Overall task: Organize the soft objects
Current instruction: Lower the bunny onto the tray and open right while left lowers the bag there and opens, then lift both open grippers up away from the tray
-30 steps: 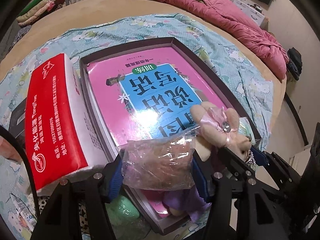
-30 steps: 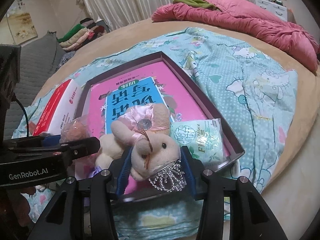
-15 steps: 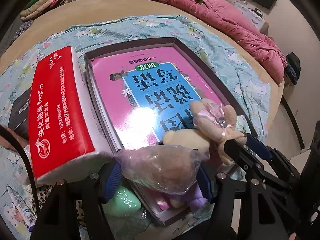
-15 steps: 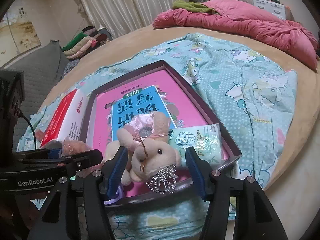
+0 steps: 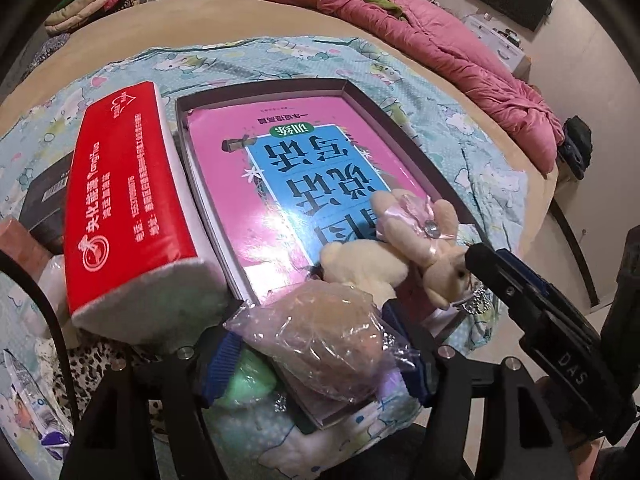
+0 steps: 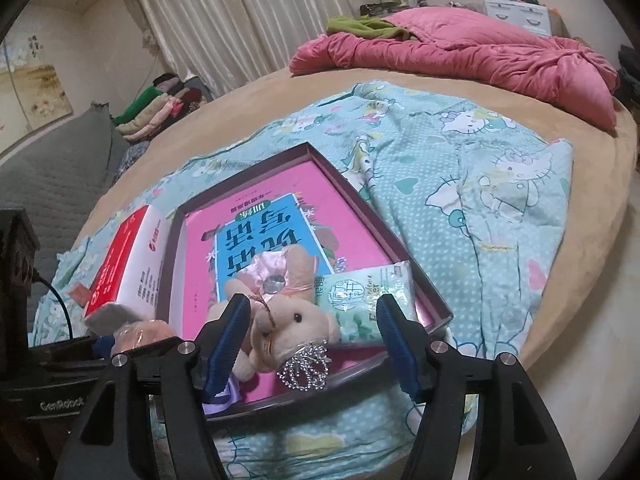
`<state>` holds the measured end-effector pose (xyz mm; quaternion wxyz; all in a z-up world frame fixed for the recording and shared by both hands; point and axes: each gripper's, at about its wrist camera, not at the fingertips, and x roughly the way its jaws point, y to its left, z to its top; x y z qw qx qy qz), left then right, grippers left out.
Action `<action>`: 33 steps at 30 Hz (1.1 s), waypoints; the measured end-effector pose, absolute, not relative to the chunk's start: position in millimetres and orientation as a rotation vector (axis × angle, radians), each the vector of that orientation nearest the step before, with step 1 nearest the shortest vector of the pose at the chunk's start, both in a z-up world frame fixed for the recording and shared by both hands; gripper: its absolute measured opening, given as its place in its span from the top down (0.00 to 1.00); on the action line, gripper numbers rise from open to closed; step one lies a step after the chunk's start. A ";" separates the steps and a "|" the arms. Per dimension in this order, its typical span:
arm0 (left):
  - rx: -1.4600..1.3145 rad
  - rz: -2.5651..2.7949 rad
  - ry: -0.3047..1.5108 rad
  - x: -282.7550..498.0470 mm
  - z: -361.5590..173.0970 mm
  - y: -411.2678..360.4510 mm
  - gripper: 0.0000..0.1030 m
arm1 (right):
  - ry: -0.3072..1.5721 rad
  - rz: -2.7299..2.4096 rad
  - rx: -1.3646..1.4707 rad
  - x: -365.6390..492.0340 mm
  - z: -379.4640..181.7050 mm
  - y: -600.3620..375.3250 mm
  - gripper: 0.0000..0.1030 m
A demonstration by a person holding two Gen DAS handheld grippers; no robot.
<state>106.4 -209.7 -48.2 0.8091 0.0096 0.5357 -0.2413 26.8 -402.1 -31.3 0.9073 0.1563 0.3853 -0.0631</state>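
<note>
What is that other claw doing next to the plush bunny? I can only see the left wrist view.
Observer: The right gripper is open, with one finger on each side of the plush bunny, not squeezing it.
Visitor: Is anything hidden behind the bunny?
Observer: A green-and-white packet lies in the box right beside it.
Visitor: And the glittery bit?
Observer: That is a small silver tiara below the bunny's face.

Dim warm indoor light, colours slightly washed. Glare patch on the glossy book cover [image 5: 280, 216] near the box's front edge. Strong fisheye bending, black vignette corners. Mostly sharp.
</note>
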 end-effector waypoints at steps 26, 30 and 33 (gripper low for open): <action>-0.018 -0.527 1.081 90.5 -32.4 -192.2 0.18 | 0.778 -0.149 0.340 19.3 -22.8 -404.9 0.29; -0.025 -0.530 1.057 88.2 -24.7 -186.9 0.18 | 0.771 -0.146 0.341 18.3 -20.2 -404.2 0.29; -0.018 -0.523 1.045 85.1 -20.7 -182.0 0.18 | 0.766 -0.145 0.341 17.3 -18.2 -403.1 0.29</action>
